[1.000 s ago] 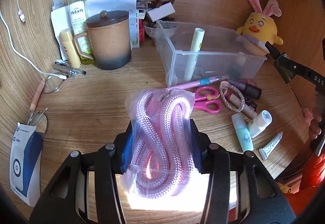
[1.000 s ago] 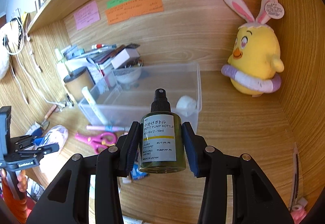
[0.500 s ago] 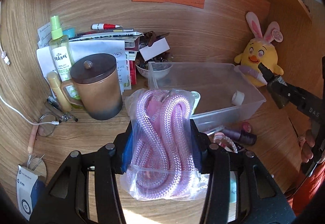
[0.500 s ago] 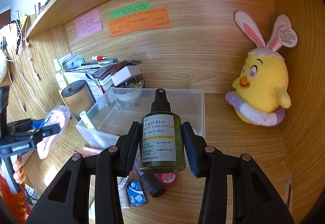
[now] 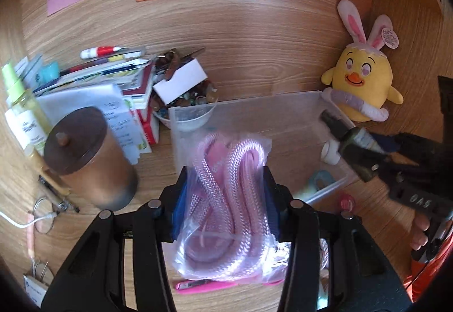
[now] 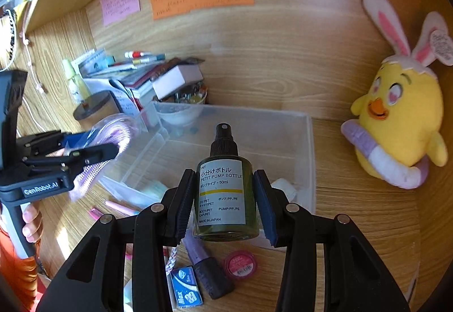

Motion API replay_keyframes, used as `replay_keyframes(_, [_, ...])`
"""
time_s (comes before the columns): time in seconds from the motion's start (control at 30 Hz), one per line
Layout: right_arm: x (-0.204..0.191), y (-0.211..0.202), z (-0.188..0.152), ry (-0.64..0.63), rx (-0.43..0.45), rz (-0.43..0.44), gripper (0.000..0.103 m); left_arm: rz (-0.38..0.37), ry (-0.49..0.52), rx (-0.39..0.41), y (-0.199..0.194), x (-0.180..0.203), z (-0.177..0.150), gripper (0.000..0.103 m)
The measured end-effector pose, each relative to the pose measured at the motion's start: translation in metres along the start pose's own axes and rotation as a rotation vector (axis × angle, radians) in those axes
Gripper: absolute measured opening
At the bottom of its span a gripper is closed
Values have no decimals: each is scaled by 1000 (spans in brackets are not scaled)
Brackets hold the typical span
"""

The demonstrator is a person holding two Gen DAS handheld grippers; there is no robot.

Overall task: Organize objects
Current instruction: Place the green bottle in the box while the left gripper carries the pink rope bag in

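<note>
**Rope bag and pump bottle held up at the clear bin**

Pink rope in its plastic bag (image 5: 226, 198) sits pinched between the pads of the left gripper (image 5: 225, 198), raised at the near-left wall of the clear plastic bin (image 6: 310, 147). The right gripper (image 6: 225, 204) clamps a small green pump bottle (image 6: 223, 193) upright, above the bin's near edge. A yellow chick plush (image 6: 402, 125) stands to the bin's right.

Clear bin (image 5: 297, 113) center; lidded mug (image 5: 90, 159) left of it, plush chick (image 5: 362, 85) right, bowl (image 5: 187, 116) behind its left corner.
</note>
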State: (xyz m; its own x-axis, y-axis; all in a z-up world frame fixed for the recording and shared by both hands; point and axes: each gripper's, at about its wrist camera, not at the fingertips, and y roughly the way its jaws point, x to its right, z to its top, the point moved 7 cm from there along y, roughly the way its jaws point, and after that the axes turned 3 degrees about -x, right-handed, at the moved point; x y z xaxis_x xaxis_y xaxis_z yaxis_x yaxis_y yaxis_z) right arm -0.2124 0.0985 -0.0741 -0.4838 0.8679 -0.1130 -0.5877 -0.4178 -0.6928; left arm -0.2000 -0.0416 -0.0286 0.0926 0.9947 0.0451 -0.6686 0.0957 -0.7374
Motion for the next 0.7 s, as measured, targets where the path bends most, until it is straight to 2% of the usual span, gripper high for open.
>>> replay_keyframes(0.07, [0,10,-1,3,-24,4,39,0,11,-4,5,4,4,39])
replay_keyframes(0.1, [1,13,-1,2,-30,3,39,-3,20,-8,7,7,5,27])
replay_keyframes(0.13, [1,16,-2,1,-36,2,39,-7,26,-15,9,9,7,25])
replay_keyframes(0.47, [2,39,-10,-8,-105,-2,39,-48,17,-41,20,15,5,25])
replay_keyframes(0.53, [2,38,-10,-14,-108,-12,39,-53,14,-37,16,15,4,29])
replay_keyframes(0.6, [2,33,-9,-23,-102,-22,41,-54,15,-28,11,15,2,38])
replay_keyframes(0.7, [2,23,-8,-30,-77,-44,53,-51,21,-10,0,18,-2,48])
